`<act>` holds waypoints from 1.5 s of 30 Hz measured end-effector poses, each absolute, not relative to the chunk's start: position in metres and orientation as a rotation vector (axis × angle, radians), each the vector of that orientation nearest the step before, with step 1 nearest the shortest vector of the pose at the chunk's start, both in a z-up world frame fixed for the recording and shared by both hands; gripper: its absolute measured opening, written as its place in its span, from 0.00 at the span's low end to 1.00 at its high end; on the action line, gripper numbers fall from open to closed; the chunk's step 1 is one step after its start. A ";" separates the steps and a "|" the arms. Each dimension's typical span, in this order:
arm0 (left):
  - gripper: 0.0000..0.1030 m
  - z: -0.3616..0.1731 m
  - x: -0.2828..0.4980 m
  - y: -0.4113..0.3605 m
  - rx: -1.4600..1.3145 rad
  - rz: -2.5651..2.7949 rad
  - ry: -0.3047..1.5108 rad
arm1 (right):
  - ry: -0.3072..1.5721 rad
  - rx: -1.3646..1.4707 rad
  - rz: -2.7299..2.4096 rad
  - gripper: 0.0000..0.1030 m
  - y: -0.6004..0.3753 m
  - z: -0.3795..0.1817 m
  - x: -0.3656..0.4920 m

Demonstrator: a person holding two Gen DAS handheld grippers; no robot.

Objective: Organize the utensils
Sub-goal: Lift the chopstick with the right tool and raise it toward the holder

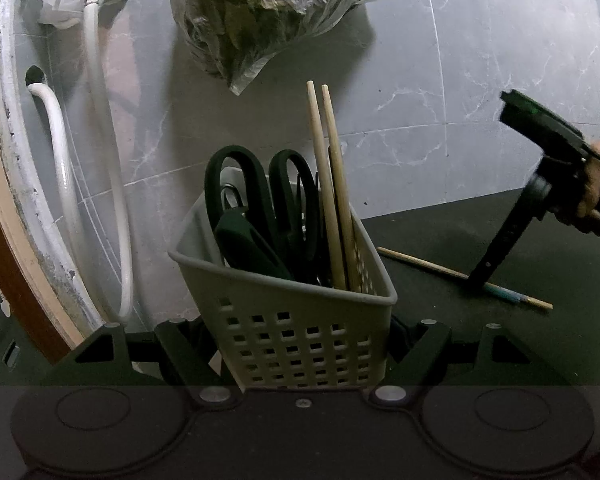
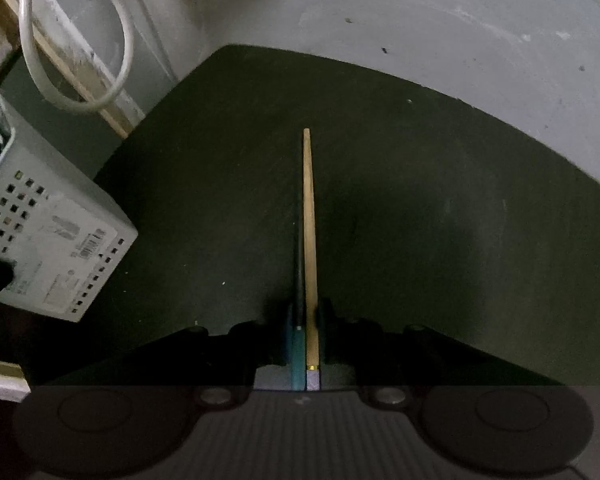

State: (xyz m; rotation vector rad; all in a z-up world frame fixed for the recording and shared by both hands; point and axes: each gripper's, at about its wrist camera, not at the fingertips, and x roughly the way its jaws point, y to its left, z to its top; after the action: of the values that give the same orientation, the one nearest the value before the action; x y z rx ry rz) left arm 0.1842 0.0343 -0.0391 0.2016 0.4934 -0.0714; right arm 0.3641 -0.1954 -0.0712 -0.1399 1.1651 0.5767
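L wrist: left gripper (image 1: 300, 344) clamps grey basket (image 1: 300, 320); two chopsticks (image 1: 332, 200) upright inside w/ scissors (image 1: 260, 200). R wrist: right gripper (image 2: 310, 320) pinches chopstick (image 2: 309, 220), long axis straight away over dark counter (image 2: 420, 220)

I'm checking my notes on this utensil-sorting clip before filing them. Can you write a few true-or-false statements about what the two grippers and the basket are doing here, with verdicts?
1. The left gripper is clamped on the grey basket. True.
2. The basket is empty. False: it holds black-handled scissors and two upright chopsticks.
3. The right gripper is closed on a single chopstick. True.
4. That chopstick is already in the basket. False: it is over the dark countertop, beside the basket.
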 end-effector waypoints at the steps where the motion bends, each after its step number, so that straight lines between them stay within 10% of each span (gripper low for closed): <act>1: 0.77 -0.039 0.185 0.034 0.201 -0.071 0.493 | 1.166 -0.108 0.574 0.13 -0.199 -0.072 0.362; 25: 0.77 -0.040 0.183 0.035 0.205 -0.075 0.491 | 1.130 -0.319 0.563 0.29 -0.159 -0.072 0.362; 29: 0.77 -0.040 0.183 0.036 0.204 -0.075 0.491 | 1.134 -0.338 0.536 0.14 -0.154 -0.073 0.369; 45: 0.77 -0.041 0.182 0.035 0.205 -0.077 0.487 | 1.020 0.030 0.531 0.12 -0.200 -0.072 0.340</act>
State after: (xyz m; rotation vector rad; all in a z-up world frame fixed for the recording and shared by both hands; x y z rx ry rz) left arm 0.1822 0.0353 -0.0406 0.2053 0.4868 -0.0770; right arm 0.3399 -0.1998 -0.0725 0.0298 1.0197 0.5314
